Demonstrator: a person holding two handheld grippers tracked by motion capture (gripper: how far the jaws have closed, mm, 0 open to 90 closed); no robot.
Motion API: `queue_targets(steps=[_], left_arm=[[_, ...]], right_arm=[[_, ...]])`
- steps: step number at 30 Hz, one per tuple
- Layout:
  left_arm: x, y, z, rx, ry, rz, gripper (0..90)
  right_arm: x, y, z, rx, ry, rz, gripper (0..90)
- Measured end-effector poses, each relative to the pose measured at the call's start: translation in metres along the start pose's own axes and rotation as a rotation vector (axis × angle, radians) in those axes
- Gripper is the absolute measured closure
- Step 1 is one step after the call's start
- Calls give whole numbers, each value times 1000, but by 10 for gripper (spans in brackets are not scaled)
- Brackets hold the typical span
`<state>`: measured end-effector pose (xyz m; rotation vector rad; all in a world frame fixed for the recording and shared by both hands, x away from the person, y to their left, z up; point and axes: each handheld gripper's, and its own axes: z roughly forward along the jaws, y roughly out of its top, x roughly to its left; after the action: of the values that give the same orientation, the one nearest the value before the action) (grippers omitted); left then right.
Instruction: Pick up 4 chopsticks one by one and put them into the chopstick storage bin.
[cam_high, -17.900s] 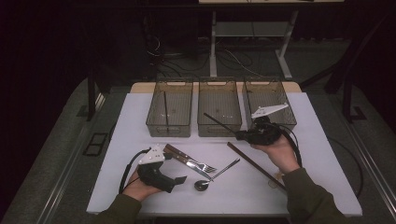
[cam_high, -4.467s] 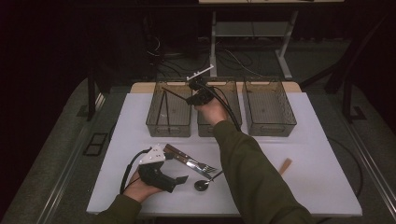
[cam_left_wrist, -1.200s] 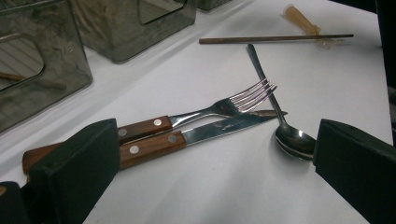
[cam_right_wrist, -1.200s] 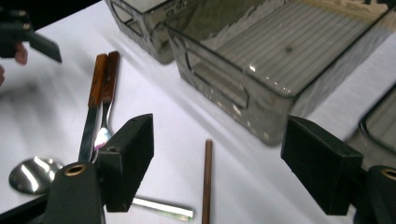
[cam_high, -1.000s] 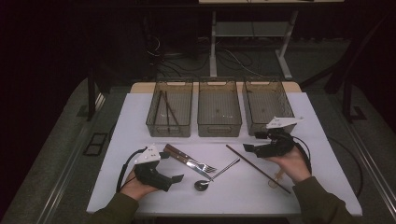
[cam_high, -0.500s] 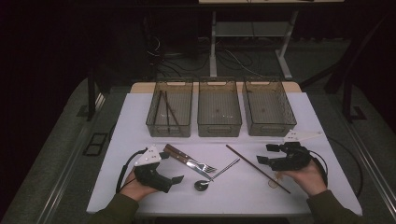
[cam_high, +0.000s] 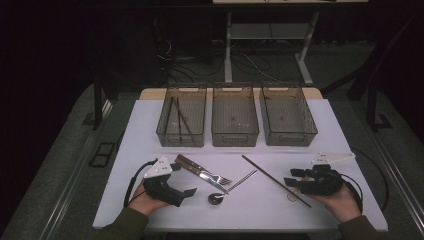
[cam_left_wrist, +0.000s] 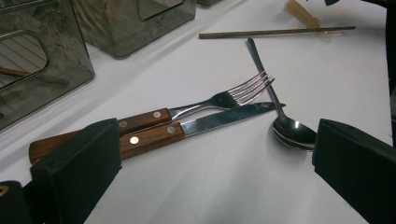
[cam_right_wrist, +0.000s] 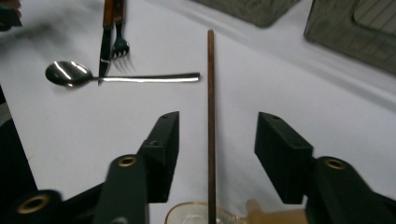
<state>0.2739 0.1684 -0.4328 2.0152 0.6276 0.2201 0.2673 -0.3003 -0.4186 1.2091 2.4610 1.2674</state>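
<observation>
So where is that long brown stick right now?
The brown chopstick lies on the white table, right of the spoon in the high view, its near end between the right gripper's open jaws, which have just been closing.

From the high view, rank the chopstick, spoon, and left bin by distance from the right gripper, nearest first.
1. Chopstick: lies between the jaws of the right gripper, which have just been closing around it; not yet clamped.
2. Spoon: mid-table, left of the chopstick, beside the fork and knife.
3. Left bin: far left of the back row.
</observation>
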Motion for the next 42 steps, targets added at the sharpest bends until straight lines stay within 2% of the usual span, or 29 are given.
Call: queue_targets(steps=[4,12,17,27,30,42], left_arm=[[0,0,0,2,1,1,2],[-1,0,0,4,0,1,3],[-1,0,0,2,0,2,3],[-1,0,1,0,0,2,5],[-1,0,1,0,-1,-1,5],[-1,0,1,0,-2,1,7]], right_arm=[[2,0,4,35,-7,-2,623],[3,-2,13,109,-6,-24,739],[5,-4,18,170,-22,-44,779],[5,-7,27,231,-32,-58,813],[5,-7,29,235,-43,-63,843],[8,-3,27,225,-67,-82,851]])
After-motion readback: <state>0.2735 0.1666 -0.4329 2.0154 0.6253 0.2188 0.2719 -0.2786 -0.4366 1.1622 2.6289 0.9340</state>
